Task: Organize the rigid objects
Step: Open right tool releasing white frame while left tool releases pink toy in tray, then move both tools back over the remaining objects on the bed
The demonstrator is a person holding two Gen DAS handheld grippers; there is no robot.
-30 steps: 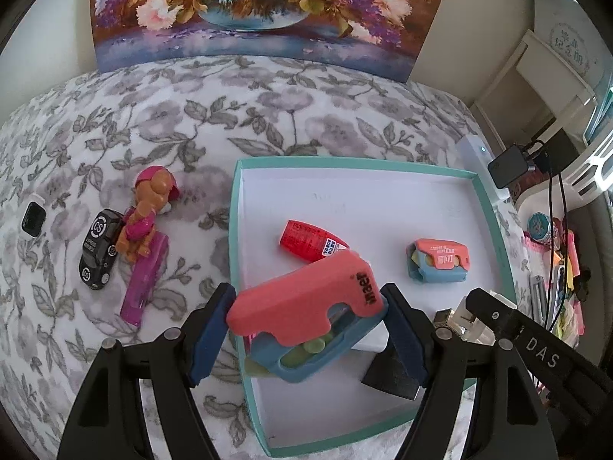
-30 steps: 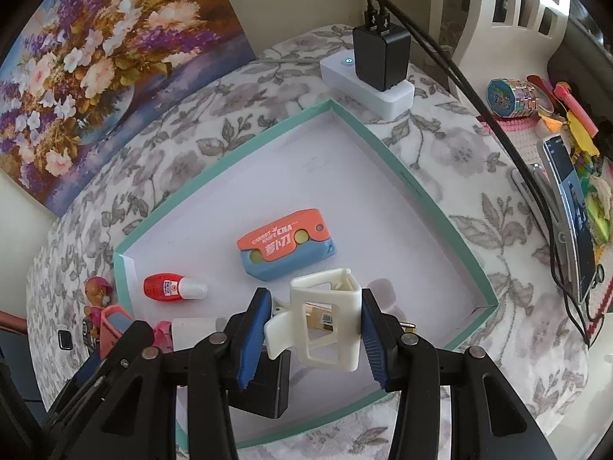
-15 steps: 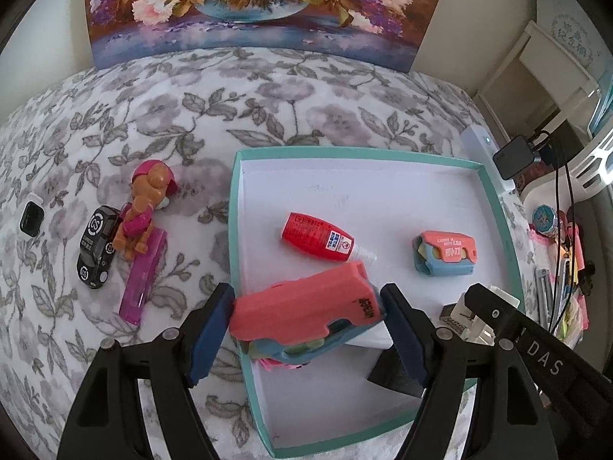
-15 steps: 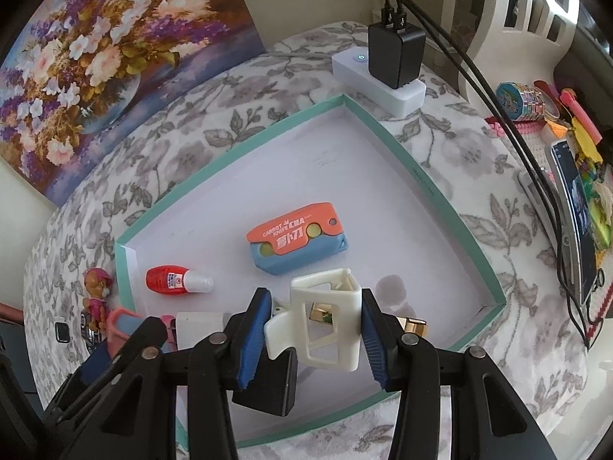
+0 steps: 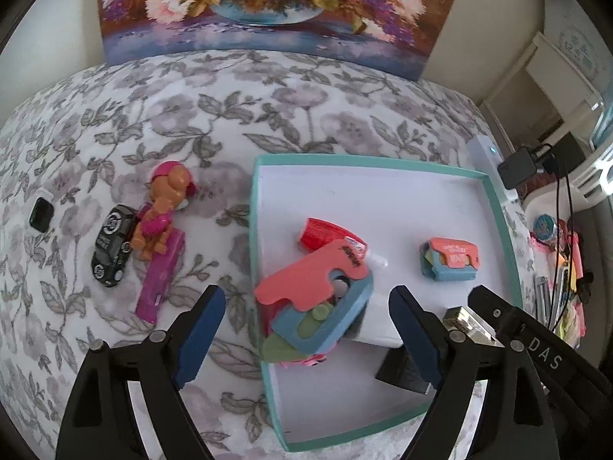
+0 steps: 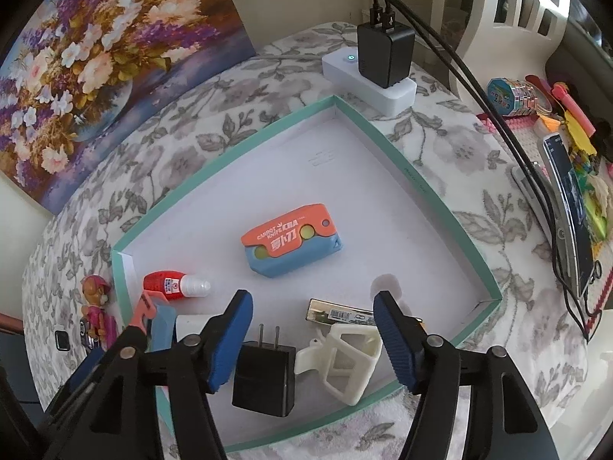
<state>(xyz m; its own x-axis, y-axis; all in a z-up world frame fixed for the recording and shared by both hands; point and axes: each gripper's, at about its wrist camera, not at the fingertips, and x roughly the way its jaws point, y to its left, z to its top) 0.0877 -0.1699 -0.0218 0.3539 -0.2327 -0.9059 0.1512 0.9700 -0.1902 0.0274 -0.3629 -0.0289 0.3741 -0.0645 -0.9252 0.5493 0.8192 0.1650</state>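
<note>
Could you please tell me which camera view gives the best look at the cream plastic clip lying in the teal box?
The right wrist view shows the cream plastic clip best: its whole open frame lies unobstructed on the teal box floor, between the open fingers of the right gripper. In the left wrist view the clip is not clearly visible.

Flowered bedspread [image 5: 237, 115] bearing teal tray [image 5: 502, 214], toy car [image 5: 110, 245], pup figure [image 5: 161, 211], pink stick [image 5: 161, 276], white power strip [image 6: 367, 84].

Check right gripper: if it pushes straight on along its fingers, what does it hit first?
Likely the white plastic frame lying between the right gripper's open fingers, which have just been opening; beside it the black plug adapter, then the tray floor. Depth unclear.
</note>
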